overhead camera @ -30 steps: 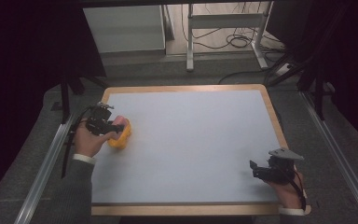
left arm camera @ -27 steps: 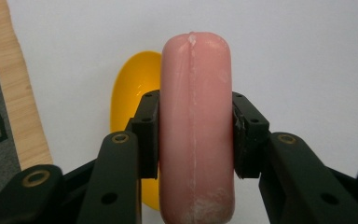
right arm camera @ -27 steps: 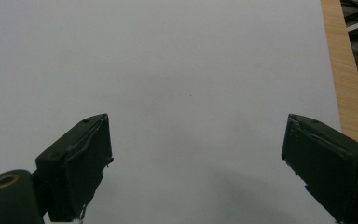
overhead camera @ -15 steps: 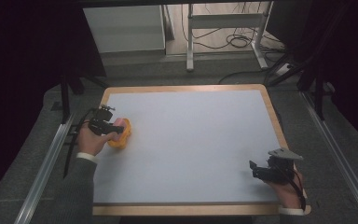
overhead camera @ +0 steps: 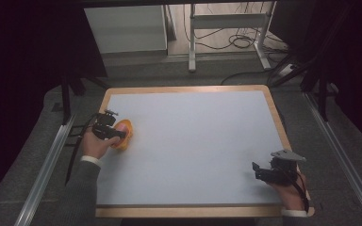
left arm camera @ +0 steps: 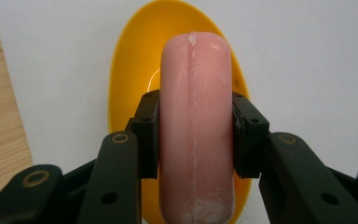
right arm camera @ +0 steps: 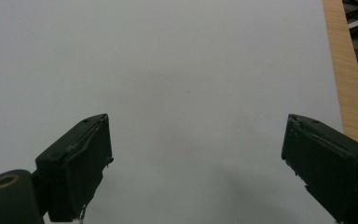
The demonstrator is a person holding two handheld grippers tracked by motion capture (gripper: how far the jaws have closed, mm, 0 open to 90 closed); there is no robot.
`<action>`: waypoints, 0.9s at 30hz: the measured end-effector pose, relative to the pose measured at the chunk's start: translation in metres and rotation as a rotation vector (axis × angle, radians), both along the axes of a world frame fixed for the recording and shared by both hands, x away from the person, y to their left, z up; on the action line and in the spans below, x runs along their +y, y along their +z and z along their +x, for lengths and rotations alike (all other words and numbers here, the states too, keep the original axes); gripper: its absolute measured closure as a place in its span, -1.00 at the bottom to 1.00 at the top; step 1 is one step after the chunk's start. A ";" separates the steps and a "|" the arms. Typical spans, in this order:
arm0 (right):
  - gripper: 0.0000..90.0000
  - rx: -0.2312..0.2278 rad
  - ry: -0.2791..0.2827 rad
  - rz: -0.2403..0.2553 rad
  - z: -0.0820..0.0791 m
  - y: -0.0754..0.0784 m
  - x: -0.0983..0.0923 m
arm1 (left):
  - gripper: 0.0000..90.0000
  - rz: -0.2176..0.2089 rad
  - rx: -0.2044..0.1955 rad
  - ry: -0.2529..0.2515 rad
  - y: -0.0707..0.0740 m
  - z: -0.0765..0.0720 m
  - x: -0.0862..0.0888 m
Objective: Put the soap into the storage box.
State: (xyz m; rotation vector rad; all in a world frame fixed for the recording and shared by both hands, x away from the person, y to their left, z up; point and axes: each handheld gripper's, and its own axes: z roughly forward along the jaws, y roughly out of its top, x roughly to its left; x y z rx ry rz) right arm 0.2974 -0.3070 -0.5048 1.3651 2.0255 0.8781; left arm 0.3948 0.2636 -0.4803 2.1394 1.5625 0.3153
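My left gripper (left arm camera: 196, 133) is shut on a pink sausage-shaped piece (left arm camera: 195, 84), its pads pressing both sides. Right under the piece lies a yellow oval bowl (left arm camera: 130, 70) on the white table top. In the high view the left gripper (overhead camera: 114, 132) sits near the table's left edge over the yellow bowl (overhead camera: 127, 137), with a bit of the pink piece (overhead camera: 122, 127) showing. My right gripper (right arm camera: 196, 158) stands open over bare white surface with nothing between its jaws. In the high view the right gripper (overhead camera: 260, 172) is at the near right corner.
The white table top (overhead camera: 193, 141) has a wooden rim (overhead camera: 278, 117). Metal rails (overhead camera: 45, 169) run along both sides of the table. A desk frame and cables (overhead camera: 235, 42) stand on the floor beyond the far edge.
My left gripper has come down a little with the pink piece, closer onto the yellow bowl. The right gripper has stayed where it was.
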 end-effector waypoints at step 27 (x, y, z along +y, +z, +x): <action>-0.82 -0.012 0.005 -0.007 -0.002 0.003 0.002 | -0.38 -0.115 -0.250 -0.092 0.021 -0.075 -0.005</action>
